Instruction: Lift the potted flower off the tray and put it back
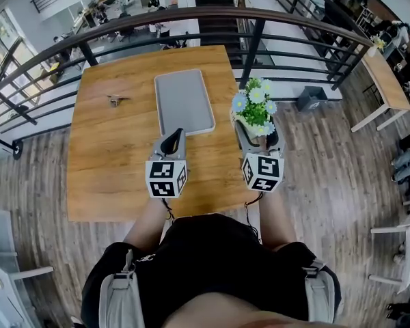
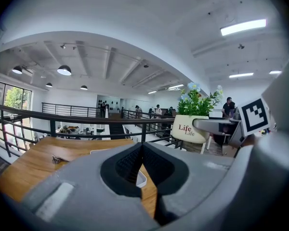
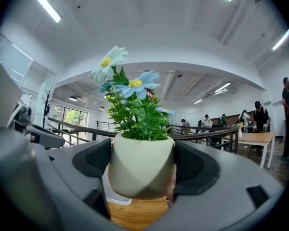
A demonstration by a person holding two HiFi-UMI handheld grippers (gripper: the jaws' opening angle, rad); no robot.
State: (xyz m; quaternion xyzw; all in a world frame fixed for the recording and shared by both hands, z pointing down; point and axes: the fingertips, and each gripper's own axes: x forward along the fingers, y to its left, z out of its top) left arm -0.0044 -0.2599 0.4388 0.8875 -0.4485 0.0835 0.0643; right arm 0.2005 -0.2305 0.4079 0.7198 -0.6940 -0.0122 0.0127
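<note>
The right gripper [image 3: 142, 167] was clenched on the pot [image 3: 139, 150], one dark pad [image 3: 94, 160] pressed to each side of the cream wall, with the green leaves and blue flowers [image 3: 130, 88] rising above the jaws. It held the pot upright off the tray [image 1: 183, 101], to the tray's right and near the right edge of the table [image 1: 116, 162]; wood and a pale tray corner showed below the pot's base. The left gripper [image 1: 172, 142] was empty, its jaws closed together, over the table just beside the tray's near end. The grey tray lay bare along the middle of the table. A small object [image 1: 115, 100] lay well to its left. A dark railing [image 1: 191, 16] curved behind the table.
</note>
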